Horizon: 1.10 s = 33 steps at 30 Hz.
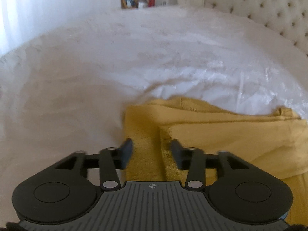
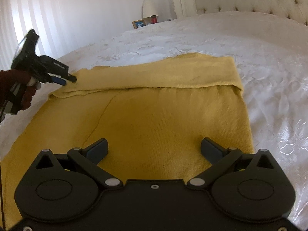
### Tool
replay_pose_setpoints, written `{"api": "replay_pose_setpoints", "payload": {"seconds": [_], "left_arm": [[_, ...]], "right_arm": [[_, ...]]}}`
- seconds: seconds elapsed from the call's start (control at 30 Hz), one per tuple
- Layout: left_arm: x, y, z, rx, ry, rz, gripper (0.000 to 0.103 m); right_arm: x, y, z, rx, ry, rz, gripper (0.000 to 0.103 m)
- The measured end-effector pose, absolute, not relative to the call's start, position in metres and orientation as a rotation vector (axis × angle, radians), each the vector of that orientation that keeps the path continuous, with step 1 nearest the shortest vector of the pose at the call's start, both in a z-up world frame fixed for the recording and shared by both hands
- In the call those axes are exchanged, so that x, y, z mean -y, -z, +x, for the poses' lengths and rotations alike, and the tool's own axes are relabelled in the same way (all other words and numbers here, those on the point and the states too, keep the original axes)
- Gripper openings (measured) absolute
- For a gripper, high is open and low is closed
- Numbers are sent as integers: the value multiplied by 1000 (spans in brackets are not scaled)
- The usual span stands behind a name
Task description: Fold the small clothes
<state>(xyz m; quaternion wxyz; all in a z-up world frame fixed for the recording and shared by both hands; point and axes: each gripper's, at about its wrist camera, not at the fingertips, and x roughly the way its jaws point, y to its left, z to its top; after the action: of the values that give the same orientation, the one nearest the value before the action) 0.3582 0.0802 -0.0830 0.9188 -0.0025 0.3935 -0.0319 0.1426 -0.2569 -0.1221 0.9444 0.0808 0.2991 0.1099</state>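
In the left wrist view, the left gripper (image 1: 152,146) sits at the bottom centre of the frame with its jaws parted and a ridge of the yellow garment (image 1: 211,134) running between them; the pads do not appear to press on it, so the cloth looks released. The garment fills the lower right of the frame, lying on the white bedspread (image 1: 96,67). A tufted headboard (image 1: 269,5) shows at the upper right.

In the right wrist view, the right gripper (image 2: 154,148) at the bottom centre is spread wide, holding nothing, above the near part of the garment (image 2: 154,115). The garment lies flat across the middle of the frame, its far edge already turned over into a folded band. The left gripper (image 2: 70,79) appears at the middle left, its tips at that band's left end, held by a hand in a dark red sleeve (image 2: 11,80).

The first fold seems laid. Next would likely be another fold, calling for fresh grips on two corners or edges.
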Motion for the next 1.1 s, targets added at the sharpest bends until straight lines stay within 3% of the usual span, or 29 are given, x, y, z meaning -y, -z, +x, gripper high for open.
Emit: {"api": "replay_pose_setpoints", "payload": {"seconds": [0.07,0.1,0.4,1.1], "left_arm": [[-78,80,345,-784,85,-9,64],[-76,80,338,-778,95,-6,65],[-69,110,265,-815,100,103,70],[-75,109,147,-862,141,31,73]], "right_arm": [[255,123,142,-610,-221,157,102],[255,124,143,-612,-220,152,103],[255,127,142,-616,-225,154,103],[253,125,147,-659,-239,125,103]]}}
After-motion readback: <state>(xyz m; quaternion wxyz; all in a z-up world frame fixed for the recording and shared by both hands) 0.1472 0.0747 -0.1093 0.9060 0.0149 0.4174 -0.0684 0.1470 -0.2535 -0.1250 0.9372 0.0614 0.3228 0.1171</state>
